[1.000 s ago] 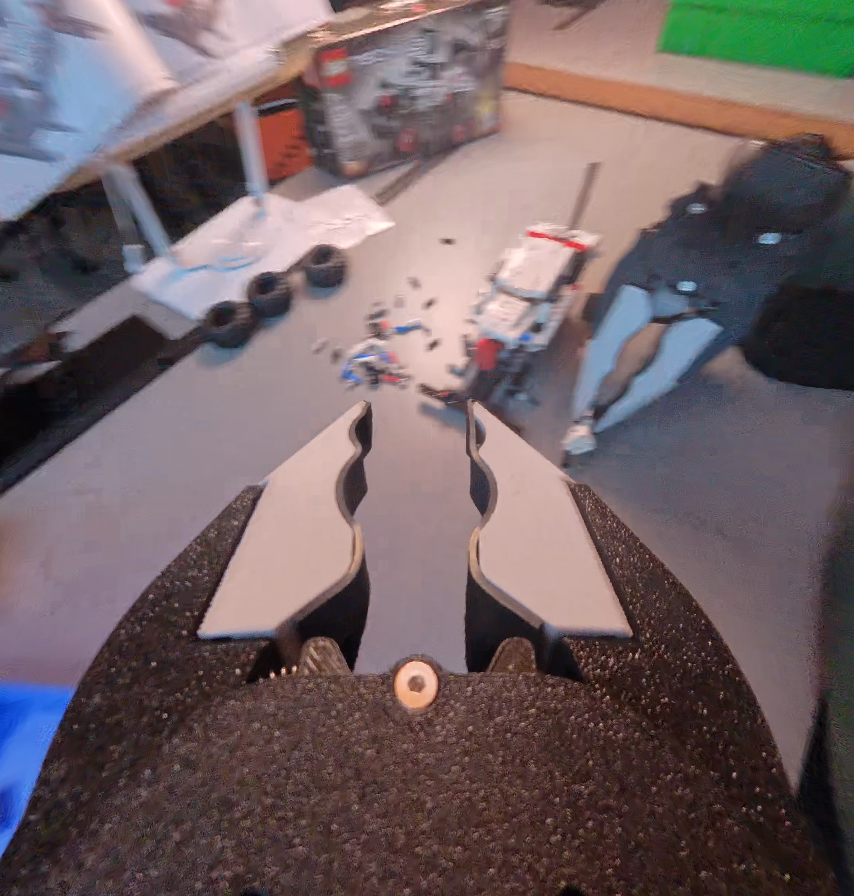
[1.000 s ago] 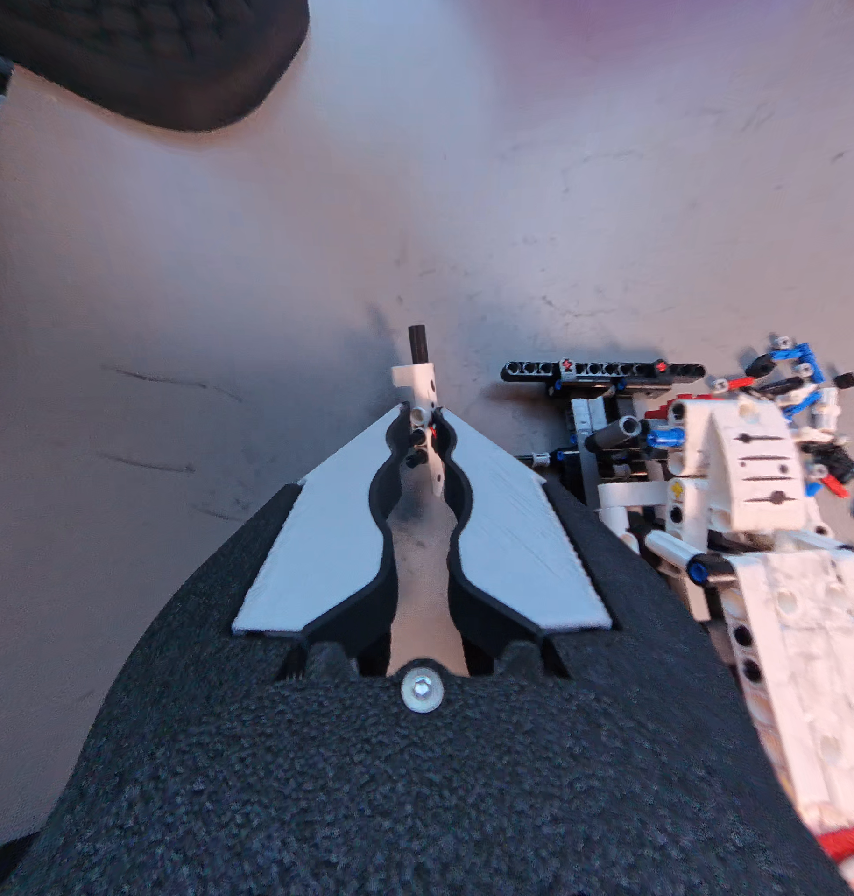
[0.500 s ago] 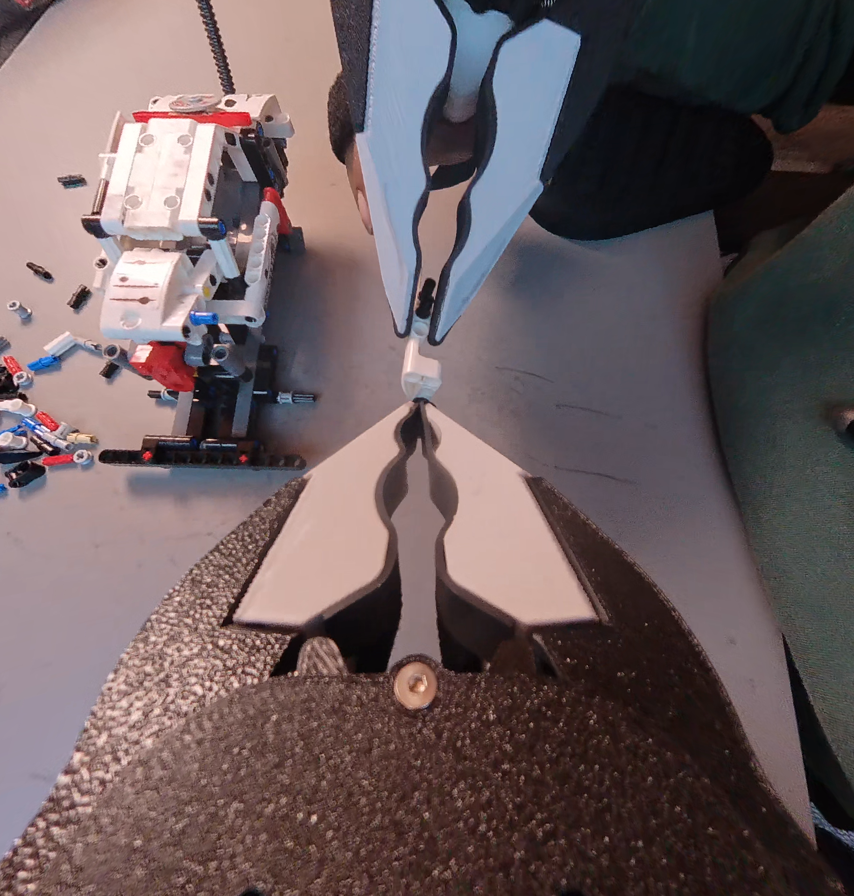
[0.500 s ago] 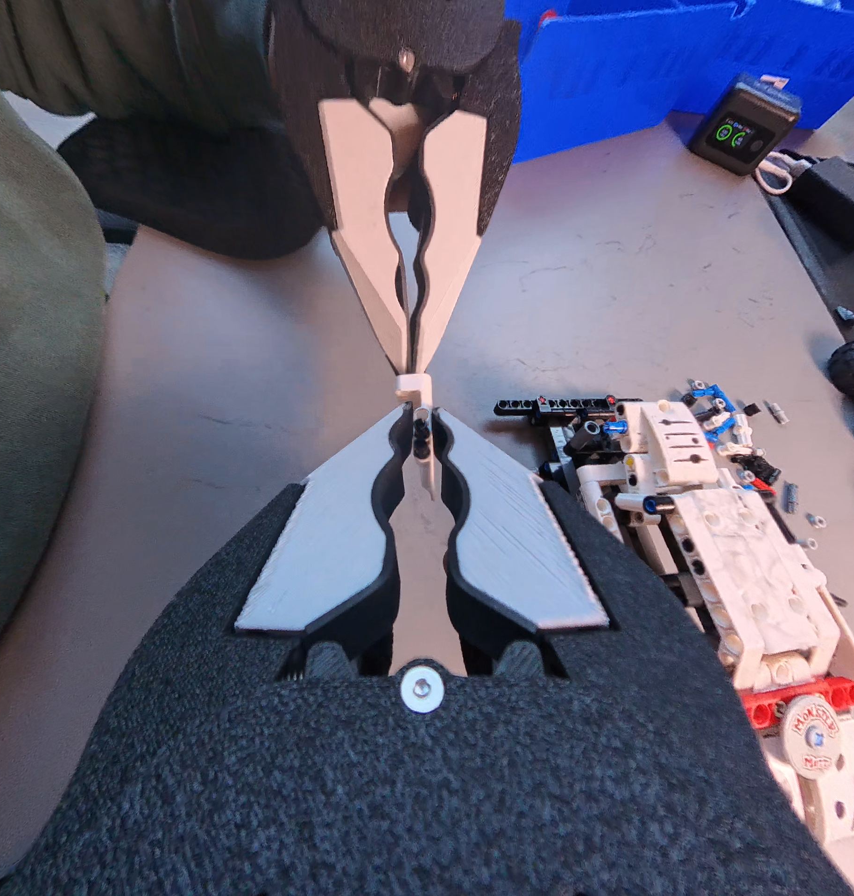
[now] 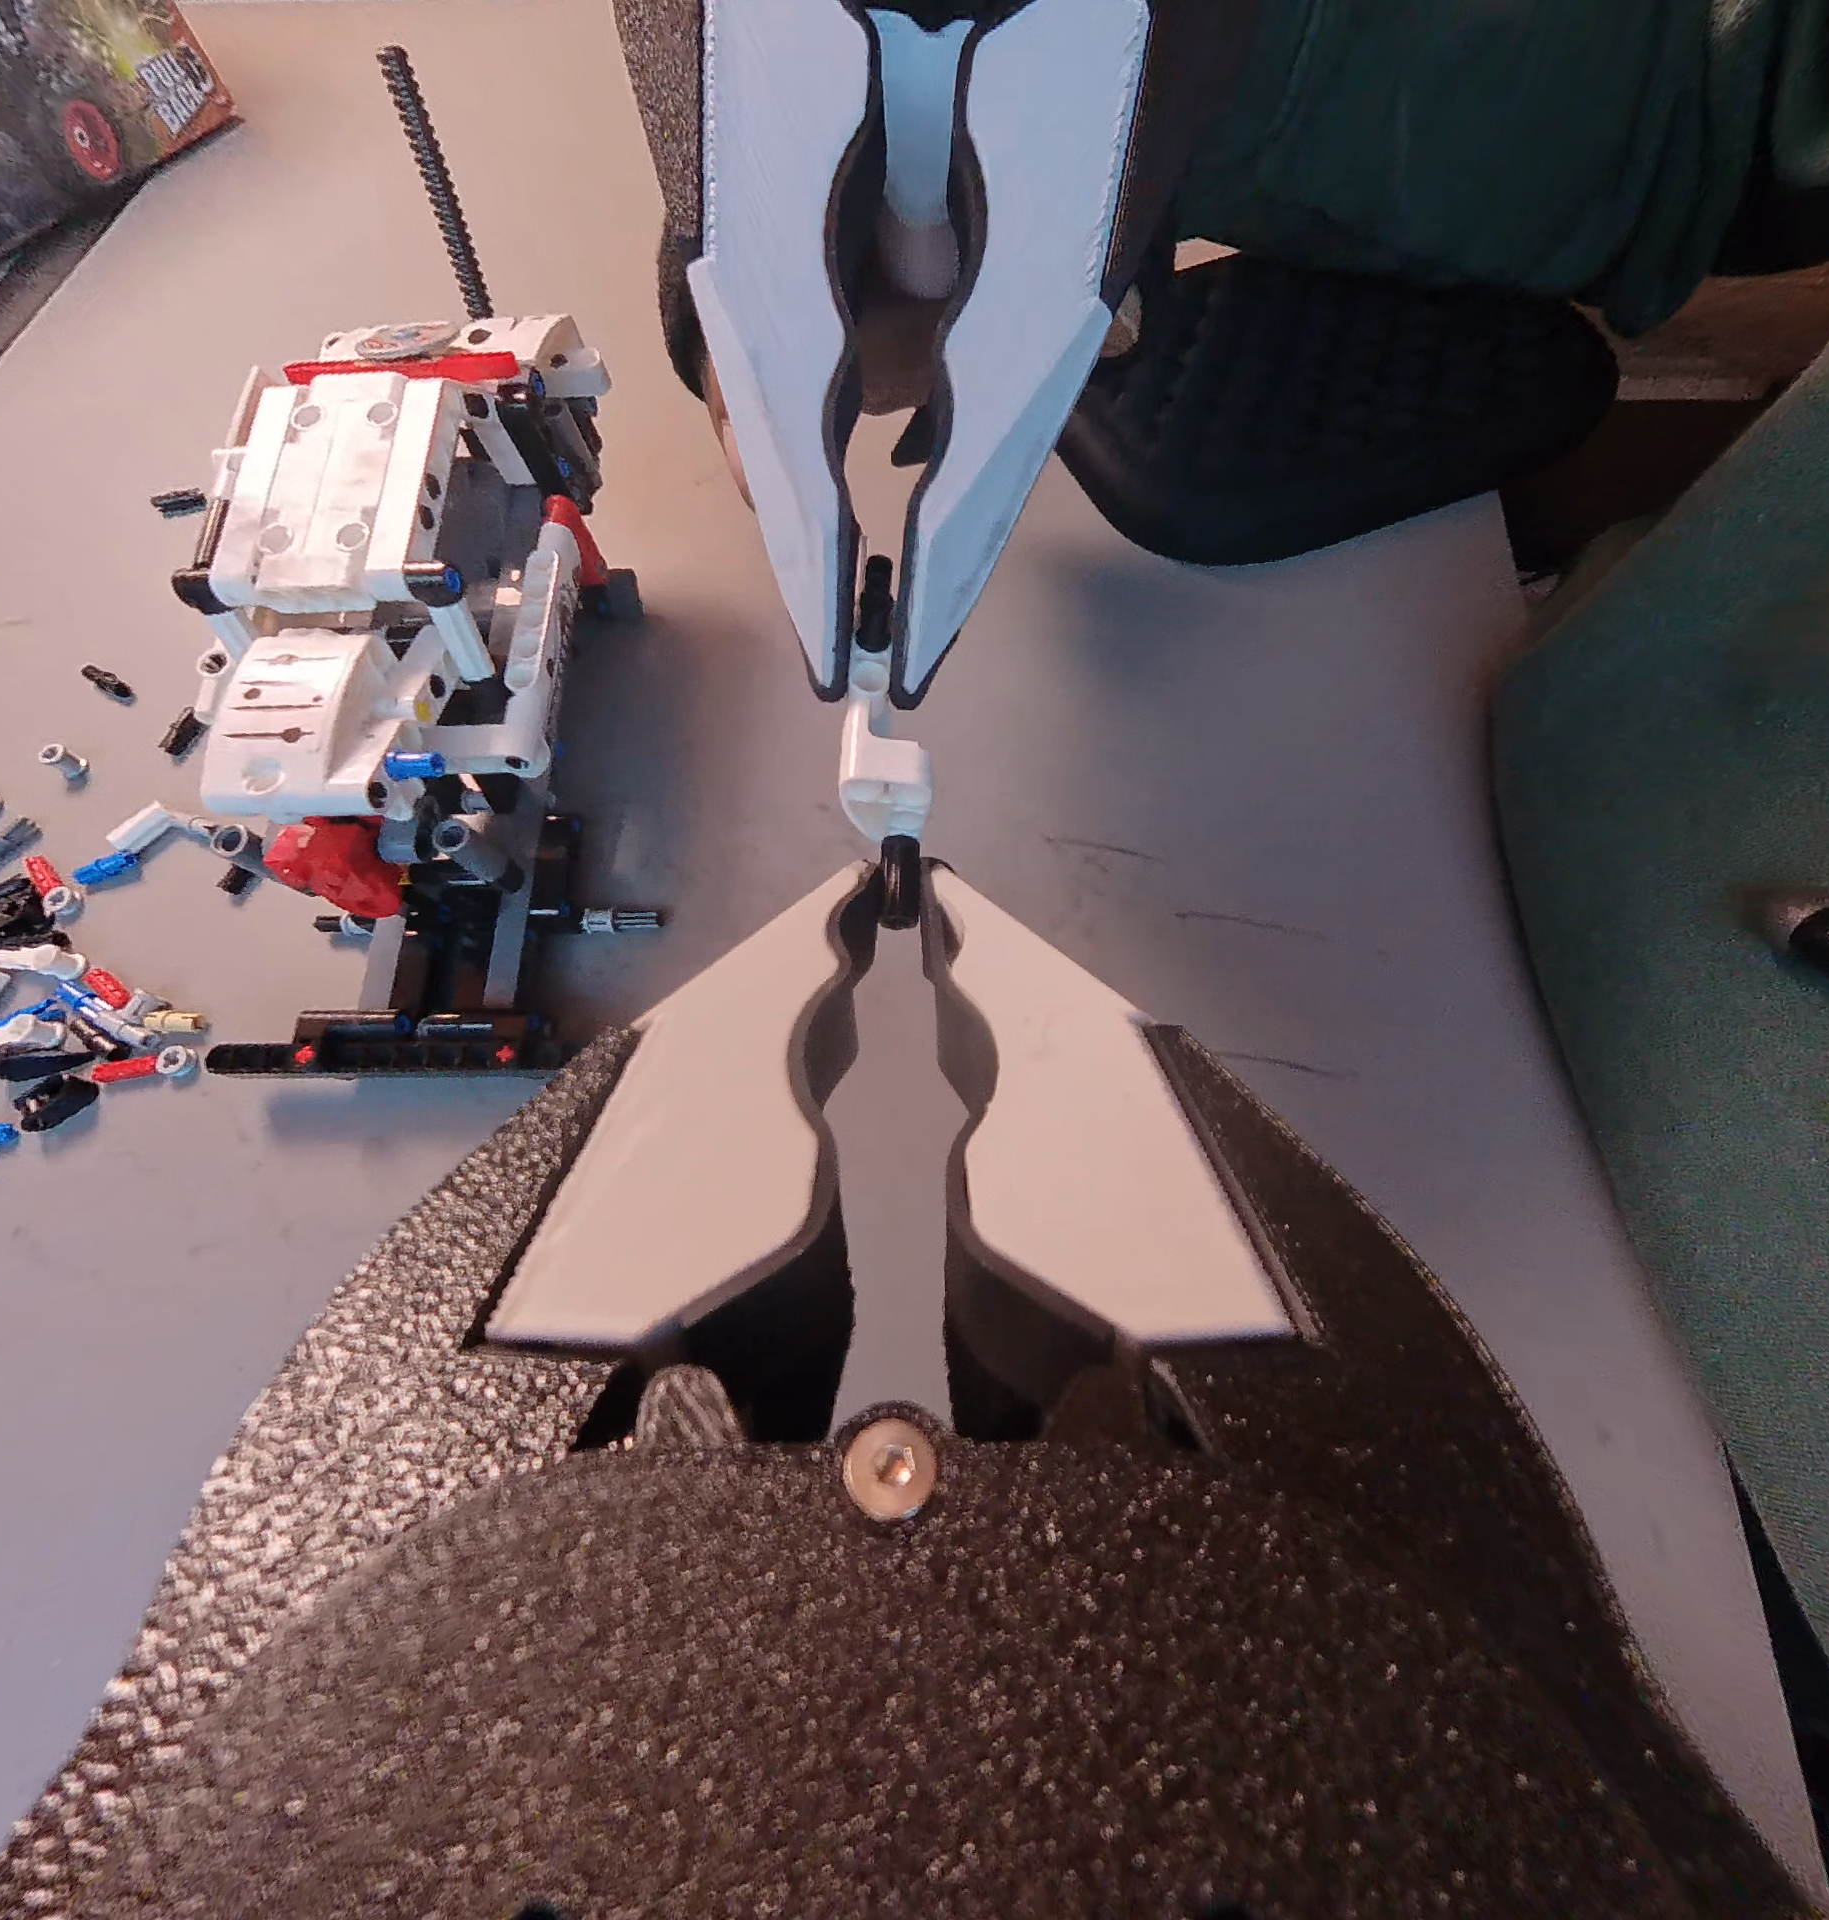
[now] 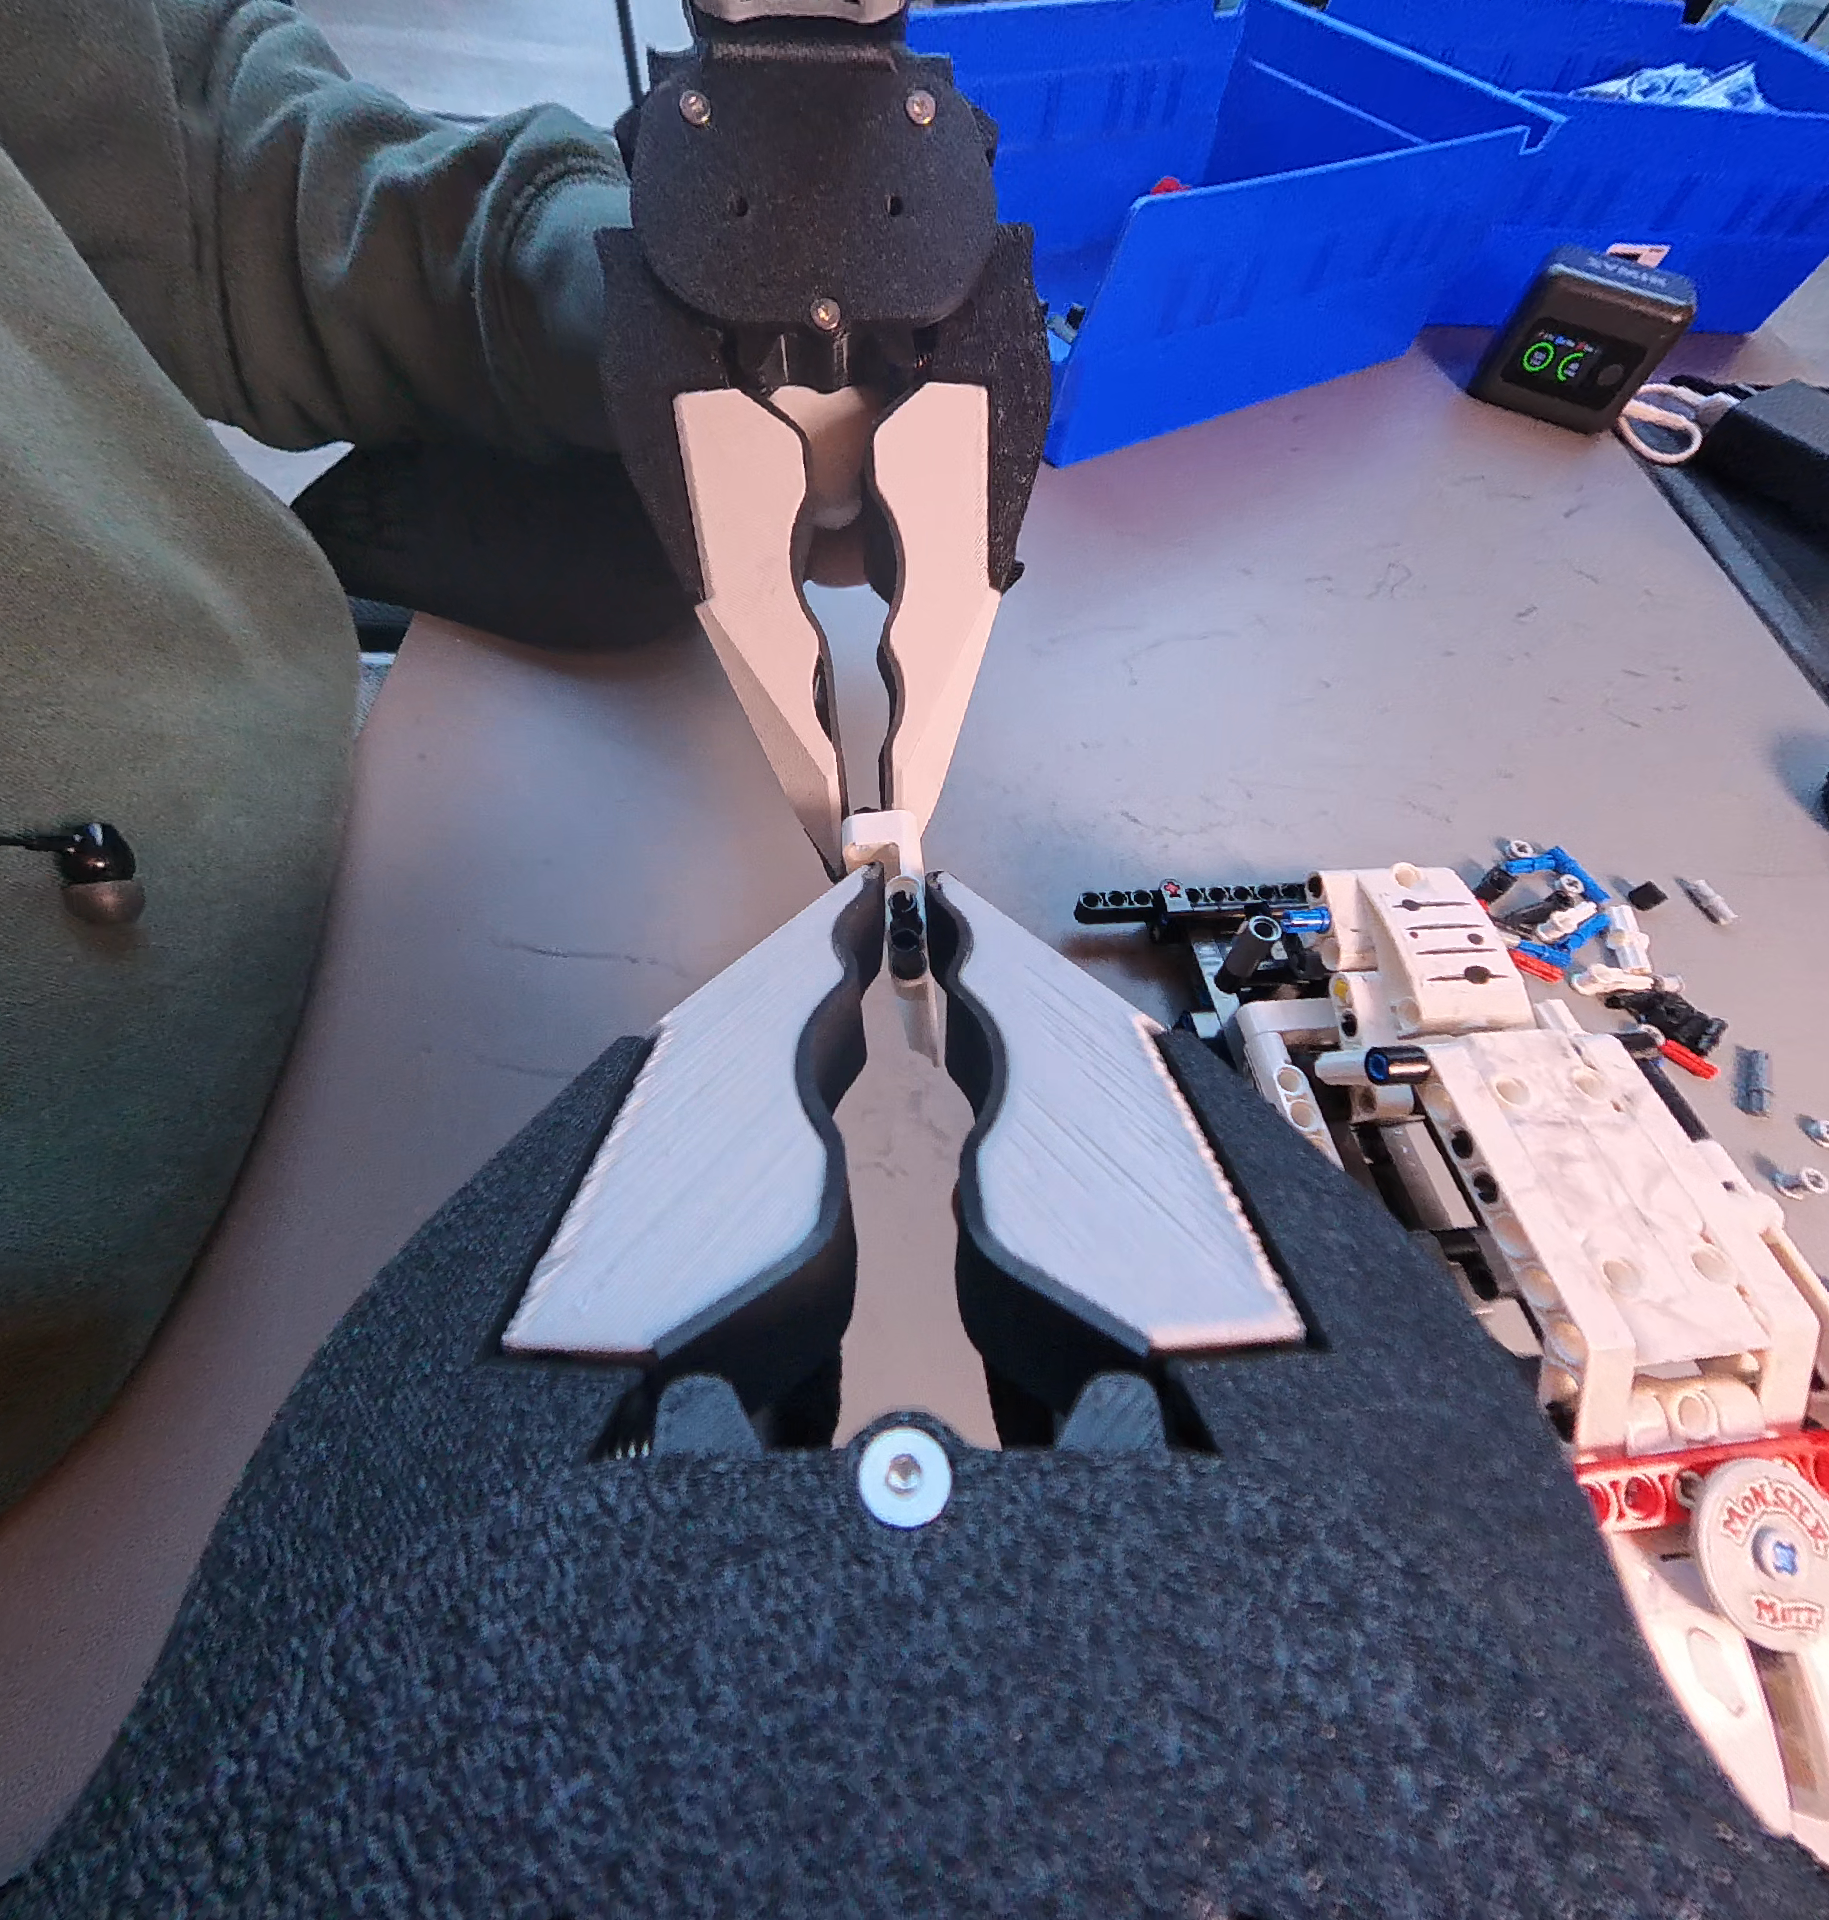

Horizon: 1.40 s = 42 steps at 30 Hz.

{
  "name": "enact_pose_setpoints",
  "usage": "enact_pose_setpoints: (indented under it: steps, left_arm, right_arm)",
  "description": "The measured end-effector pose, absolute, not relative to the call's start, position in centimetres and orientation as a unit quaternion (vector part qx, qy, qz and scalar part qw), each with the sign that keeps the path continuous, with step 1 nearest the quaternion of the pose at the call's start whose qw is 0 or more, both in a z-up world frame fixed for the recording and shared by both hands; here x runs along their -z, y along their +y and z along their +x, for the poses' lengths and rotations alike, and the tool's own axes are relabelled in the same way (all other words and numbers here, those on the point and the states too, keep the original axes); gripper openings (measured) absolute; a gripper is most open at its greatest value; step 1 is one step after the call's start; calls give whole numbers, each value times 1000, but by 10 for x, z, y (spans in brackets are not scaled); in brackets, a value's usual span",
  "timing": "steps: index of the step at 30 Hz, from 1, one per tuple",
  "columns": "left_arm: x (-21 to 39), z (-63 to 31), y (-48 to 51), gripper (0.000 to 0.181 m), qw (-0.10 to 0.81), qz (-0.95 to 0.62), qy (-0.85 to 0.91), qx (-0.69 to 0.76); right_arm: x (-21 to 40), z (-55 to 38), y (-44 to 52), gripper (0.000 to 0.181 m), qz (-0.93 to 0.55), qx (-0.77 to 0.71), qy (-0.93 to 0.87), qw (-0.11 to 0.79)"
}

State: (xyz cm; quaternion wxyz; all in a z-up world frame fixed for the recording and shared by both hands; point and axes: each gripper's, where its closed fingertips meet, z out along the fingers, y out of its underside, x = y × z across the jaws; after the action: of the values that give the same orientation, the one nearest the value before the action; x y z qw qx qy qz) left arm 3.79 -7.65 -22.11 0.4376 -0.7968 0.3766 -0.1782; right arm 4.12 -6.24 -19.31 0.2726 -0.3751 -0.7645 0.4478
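- Grey table (image 5: 1253, 727) lies under everything; blue bins (image 6: 1305, 260) stand at its far side, cut off by the frame.
- The white truck (image 5: 370, 623) sits beside my tools, probably kept within reach; its rear runs out of the right wrist view.
- My right gripper (image 6: 902, 899) is clamped on a white connector (image 5: 886, 774), held above the table, well clear of the truck.
- My left gripper (image 5: 897, 883) meets it tip to tip, fingers closed on a black pin (image 5: 894, 868) that sticks out of the connector's end; I judge the facing grip keeps both in line.
- How deep the pin sits is hidden.
- Loose bits (image 5: 37, 997) lie beyond the truck, too small to sort.
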Motion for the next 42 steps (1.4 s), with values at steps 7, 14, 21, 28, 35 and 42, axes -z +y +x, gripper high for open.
enact_pose_setpoints:
  steps: [7, 14, 21, 28, 35, 42]
  left_arm:
    - [211, 42, -78, 7, 453, -784, 368, 211]
    - [196, 45, -78, 6, 477, -770, 359, 227]
    - [173, -6, -79, 6, 526, -767, 288, 229]
    - [161, -6, -71, 6, 551, -748, 287, 234]
    - [172, 5, -66, 7, 543, -750, 288, 245]
    - [210, -5, -46, 7, 506, -801, 270, 170]
  right_arm:
    - [202, 42, -75, 33, -368, -495, -753, 231]
    - [190, 41, -76, 12, -345, -528, -741, 230]
    - [172, 62, -34, 10, -371, -545, -706, 257]
    - [166, 55, -38, 11, -368, -556, -691, 281]
    - [201, 48, -48, 12, -358, -459, -754, 304]
    - [225, 44, -54, 12, -352, -416, -782, 302]
